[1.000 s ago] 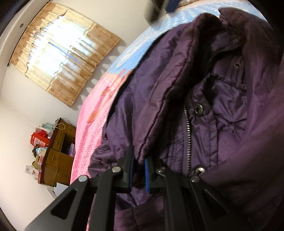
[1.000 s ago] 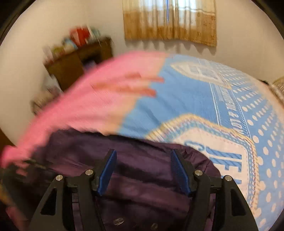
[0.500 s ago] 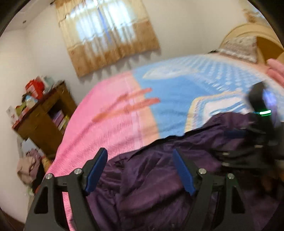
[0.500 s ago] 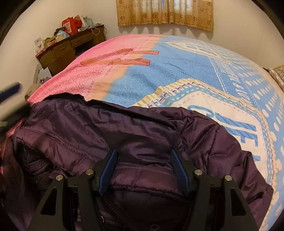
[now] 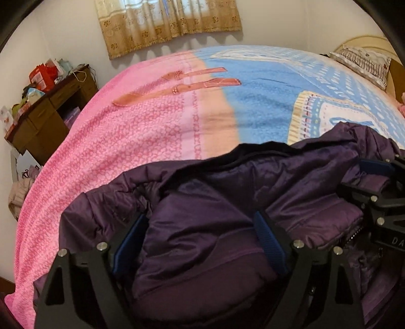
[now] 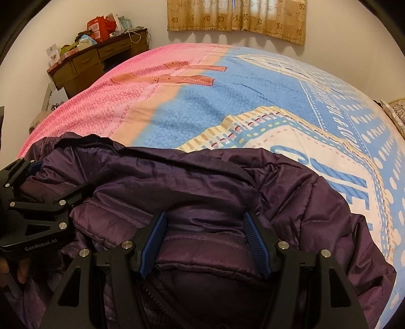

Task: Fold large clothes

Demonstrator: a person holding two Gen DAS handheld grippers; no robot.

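Purple jacket (image 5: 202,227) beneath both down-tilted grippers.

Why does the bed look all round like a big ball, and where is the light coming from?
Left wrist view: the fisheye lens bends the bedspread into a dome, and dark corners ring the picture; daylight glows through the curtain. Right wrist view: same bulge, sharp, with soft scalloped shadows under the curtain; the purple jacket shows a dull sheen.
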